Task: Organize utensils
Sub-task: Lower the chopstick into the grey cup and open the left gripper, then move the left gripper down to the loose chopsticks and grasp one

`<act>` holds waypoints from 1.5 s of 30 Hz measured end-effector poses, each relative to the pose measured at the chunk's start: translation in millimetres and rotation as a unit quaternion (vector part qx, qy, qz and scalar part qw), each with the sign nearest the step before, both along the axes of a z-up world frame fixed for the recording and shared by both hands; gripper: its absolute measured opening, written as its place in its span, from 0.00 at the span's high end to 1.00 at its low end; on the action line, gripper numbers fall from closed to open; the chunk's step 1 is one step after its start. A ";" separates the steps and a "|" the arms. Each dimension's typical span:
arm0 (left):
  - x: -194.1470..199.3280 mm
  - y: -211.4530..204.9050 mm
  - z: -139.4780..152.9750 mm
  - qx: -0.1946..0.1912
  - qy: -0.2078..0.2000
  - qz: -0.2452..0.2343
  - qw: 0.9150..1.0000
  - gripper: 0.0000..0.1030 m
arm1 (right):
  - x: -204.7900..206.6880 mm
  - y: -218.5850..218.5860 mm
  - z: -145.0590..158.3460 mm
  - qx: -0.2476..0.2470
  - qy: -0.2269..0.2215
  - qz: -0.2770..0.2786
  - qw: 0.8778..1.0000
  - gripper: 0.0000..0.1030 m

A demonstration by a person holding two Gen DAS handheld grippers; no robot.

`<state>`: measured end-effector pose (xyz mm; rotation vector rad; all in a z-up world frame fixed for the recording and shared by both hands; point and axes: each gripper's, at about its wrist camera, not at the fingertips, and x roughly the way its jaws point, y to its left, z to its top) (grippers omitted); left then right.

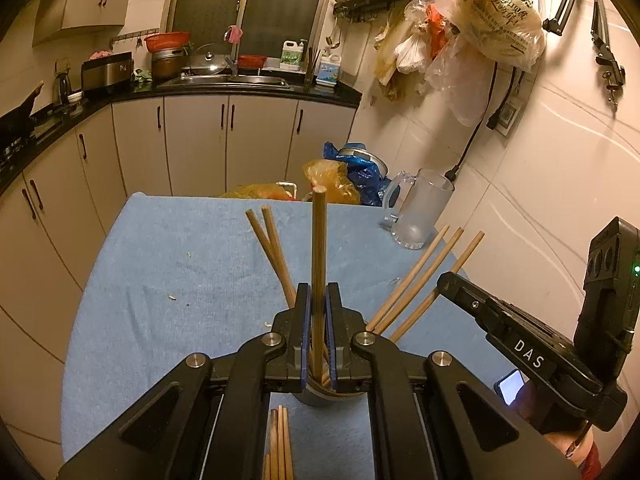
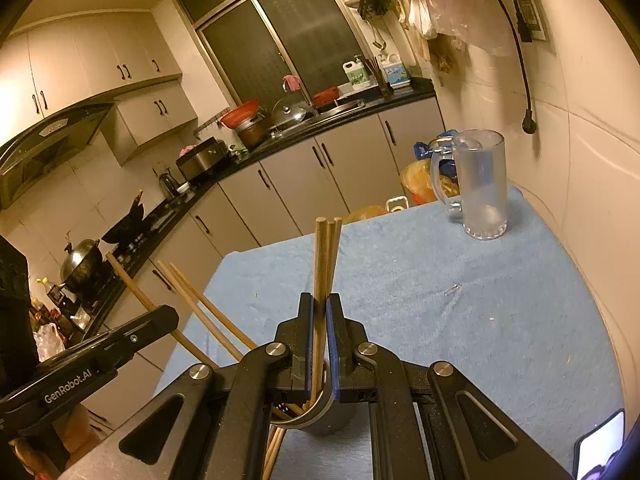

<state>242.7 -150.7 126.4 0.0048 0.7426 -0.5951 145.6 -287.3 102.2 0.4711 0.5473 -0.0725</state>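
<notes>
The left gripper [image 1: 318,300] is clamped on a single chopstick [image 1: 319,248] standing upright over the gray cup [image 1: 320,396] at 6 o'clock on the blue towel [image 1: 180,280]. The right gripper [image 2: 319,308] pinches three chopsticks [image 2: 326,256] above that cup. A glass mug [image 2: 482,184] stands at 1 o'clock.

I am reading "DAS" on my right tongs' black body [image 1: 528,354], "GenRobot.AI" on my left tongs' body [image 2: 68,390]; the hanging bag's print [image 1: 504,12] is seemingly Chinese, unreadable.
</notes>
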 end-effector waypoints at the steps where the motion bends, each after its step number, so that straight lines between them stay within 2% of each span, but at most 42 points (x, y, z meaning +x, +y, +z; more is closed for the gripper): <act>1: -0.3 0.1 0.2 0.001 -0.002 0.001 1.000 0.94 | -0.1 -0.2 -0.1 0.000 0.001 0.000 1.000 0.93; 12: -10.7 7.6 11.0 -0.004 -0.018 0.006 1.000 0.92 | -17.8 -1.3 15.0 0.002 -0.019 -0.006 1.000 0.89; 14: -15.1 12.2 14.3 -0.007 -0.022 0.008 1.000 0.85 | -22.7 -0.5 18.3 0.003 -0.024 -0.005 1.000 0.89; 20: -33.8 30.5 19.2 -0.012 -0.037 0.015 0.999 0.80 | -45.9 10.0 23.1 -0.001 -0.033 0.004 0.999 0.85; 24: -47.4 45.9 12.7 -0.011 -0.037 0.020 0.999 0.75 | -61.8 27.7 12.3 -0.004 -0.021 0.025 0.999 0.84; 33: -72.4 81.4 -30.1 0.000 0.001 0.030 1.000 0.75 | -81.5 61.0 -30.4 -0.019 0.023 0.053 0.998 0.84; 38: -82.2 95.8 -61.1 0.012 0.037 0.032 0.999 0.75 | -86.3 73.6 -63.9 -0.001 0.060 0.071 0.996 0.84; 41: -88.6 103.5 -85.1 0.024 0.070 0.018 0.997 0.75 | -88.4 79.0 -82.6 0.015 0.084 0.086 0.993 0.84; 45: -104.6 104.0 -123.9 0.060 0.120 -0.023 0.991 0.75 | -90.1 82.5 -98.5 0.016 0.109 0.090 0.990 0.84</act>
